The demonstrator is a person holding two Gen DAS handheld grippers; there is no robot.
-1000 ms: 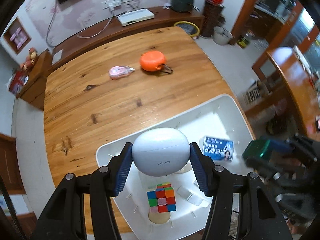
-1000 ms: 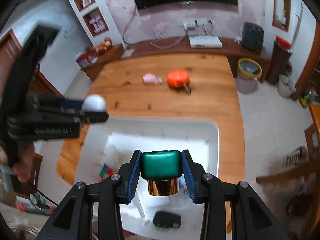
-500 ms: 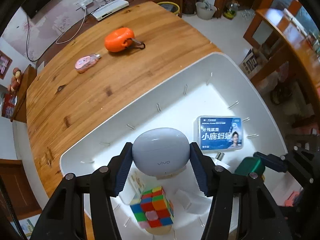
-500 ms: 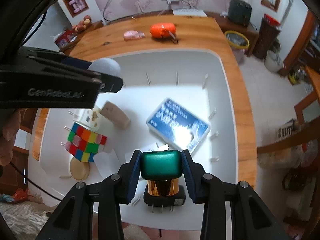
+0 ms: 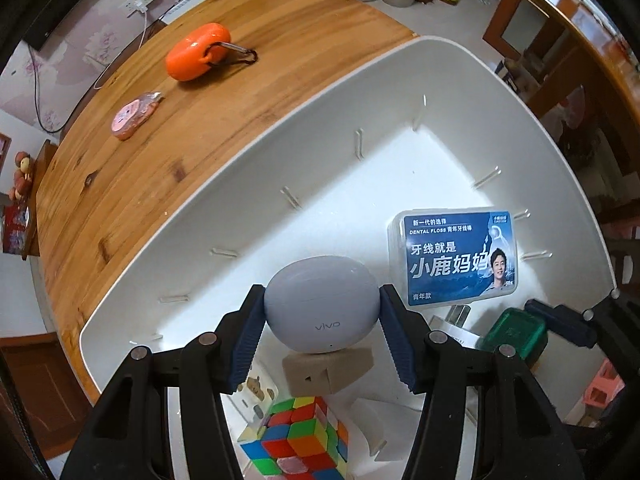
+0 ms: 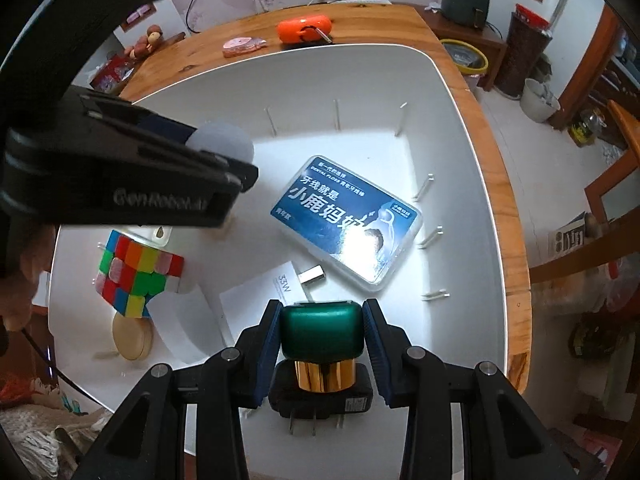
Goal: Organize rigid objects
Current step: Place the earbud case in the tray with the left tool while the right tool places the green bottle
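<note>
Left wrist view: the left gripper (image 5: 320, 334) points down into the white bin (image 5: 248, 184), its blue pads pressed on either side of a pale earbud case (image 5: 321, 306) held above a tan block (image 5: 326, 372); a colour cube (image 5: 298, 438) lies just below, a blue dental floss box (image 5: 454, 258) on the bin floor to the right; the bin stands on the wooden bench (image 5: 192, 112), where an orange case (image 5: 198, 57) and a pink item (image 5: 134, 115) lie apart from it. Right wrist view: the right gripper (image 6: 322, 344) is clamped, half open, on a green-capped bottle (image 6: 322, 334) with a gold band, held over a black plug adapter (image 6: 320, 398) at the bin's near edge; a white charger (image 6: 260, 300) lies just beyond, touching the floss box; a round wooden disc (image 6: 132, 336) rests beside the cube.
</note>
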